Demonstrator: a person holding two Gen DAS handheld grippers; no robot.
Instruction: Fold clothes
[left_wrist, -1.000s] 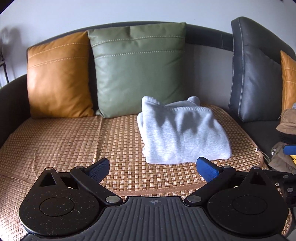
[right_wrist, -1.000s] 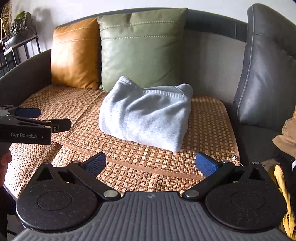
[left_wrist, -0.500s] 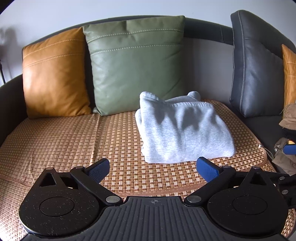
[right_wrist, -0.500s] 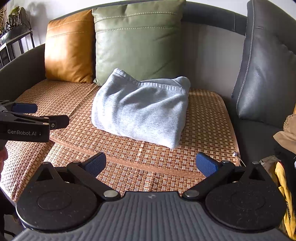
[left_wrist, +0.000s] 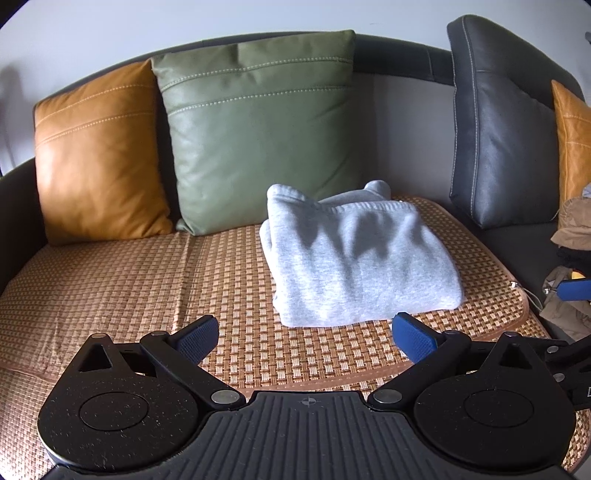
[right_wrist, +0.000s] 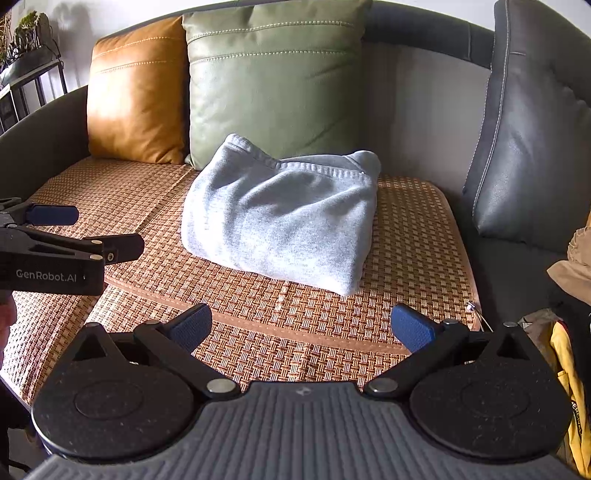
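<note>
Tongs on both sides have drifted nearer the sofa over the last second, and nothing else has shifted. The left tongs (left_wrist: 304, 334) stand spread wide and grasp nothing; the right tongs (right_wrist: 299, 328) are likewise spread and empty. The grey sweatshirt (left_wrist: 354, 254) has not moved: it lies as a compact folded bundle on the woven mat (left_wrist: 129, 280), toward the mat's right half, its back edge near the green cushion (left_wrist: 258, 129). Neither pair of tongs touches it. Since the garment already sits folded and untouched while the tongs close in, I judge this piece is finished, or due only a last tidy or a lift away.

The mat covers the seat of a dark sofa. An orange cushion (left_wrist: 96, 155) leans beside the green one, and a dark leather cushion (left_wrist: 502, 125) stands at the right. A heap of other clothes (right_wrist: 569, 332), tan and yellow, lies off the mat's right end, probably the next work. At the far left of the right wrist view stands a metal rack with plants (right_wrist: 26, 40).
</note>
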